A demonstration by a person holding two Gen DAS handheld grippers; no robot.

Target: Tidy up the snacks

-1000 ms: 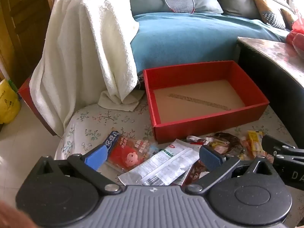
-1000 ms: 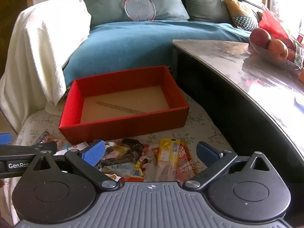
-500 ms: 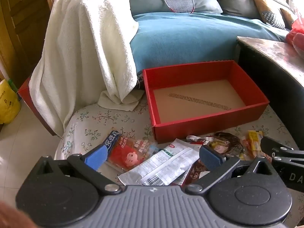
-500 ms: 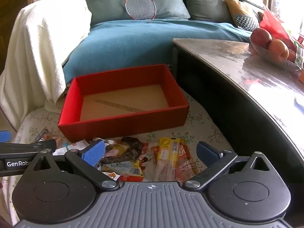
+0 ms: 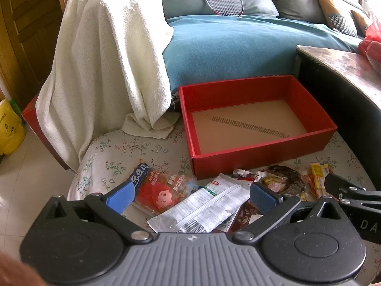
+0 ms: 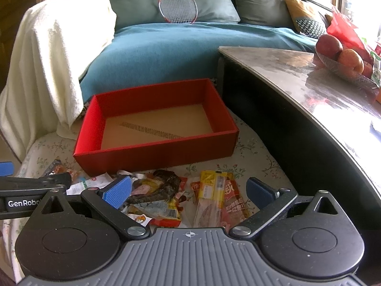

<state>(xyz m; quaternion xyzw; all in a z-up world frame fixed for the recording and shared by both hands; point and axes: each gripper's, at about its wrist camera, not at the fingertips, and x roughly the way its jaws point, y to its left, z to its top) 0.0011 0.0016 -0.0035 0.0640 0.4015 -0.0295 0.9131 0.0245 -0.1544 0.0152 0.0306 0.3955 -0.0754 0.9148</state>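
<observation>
- Red box (image 5: 262, 159), open-topped, held nothing; brown floor showed a dark diagonal mark. It sat on the floral cushion.
- Snack packets lay loose just in front of it: red cartoon packet (image 5: 159, 190), white packet (image 5: 202, 212), dark wrapper (image 6: 154, 190), yellow-and-red packets (image 6: 219, 197).

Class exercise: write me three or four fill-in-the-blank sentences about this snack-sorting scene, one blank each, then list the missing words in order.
1. The red box holds ____ snacks so far.
2. The snack packets lie on the cushion in ____ of the box.
3. Both the left claw and the right claw are ____.
4. Leaning on the sofa's back cushion is a badminton ____.

Missing words: no; front; open; racket
</observation>
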